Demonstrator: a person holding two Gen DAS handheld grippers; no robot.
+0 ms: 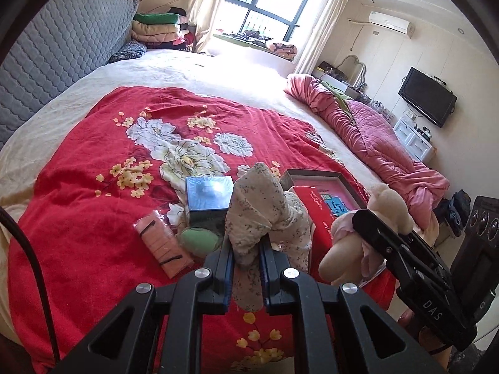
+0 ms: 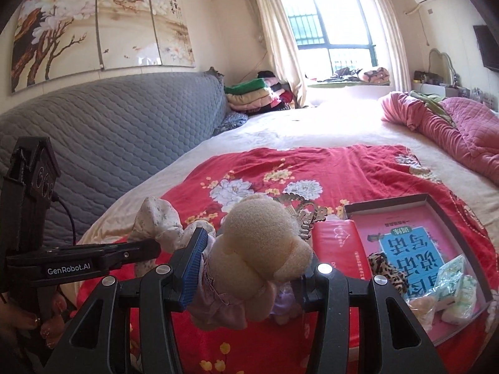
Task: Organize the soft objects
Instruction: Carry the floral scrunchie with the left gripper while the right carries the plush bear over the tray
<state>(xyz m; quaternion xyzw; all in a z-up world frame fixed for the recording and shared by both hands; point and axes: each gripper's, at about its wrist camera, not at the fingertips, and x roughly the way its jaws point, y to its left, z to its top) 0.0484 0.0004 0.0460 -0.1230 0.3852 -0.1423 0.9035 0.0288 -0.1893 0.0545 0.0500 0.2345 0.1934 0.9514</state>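
Midway, seemingly, the left hand-held gripper is pinching a floral cloth bundle and the right hand-held gripper is clamping a cream plush toy above the red quilt, while the shallow box is already holding some soft items

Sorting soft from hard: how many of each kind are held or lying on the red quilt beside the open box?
Soft, held: 2, floral cloth, plush toy.
Soft, lying: 1, green pouch.
Hard or packaged: 2, blue box, pink packet.
Total: 5.
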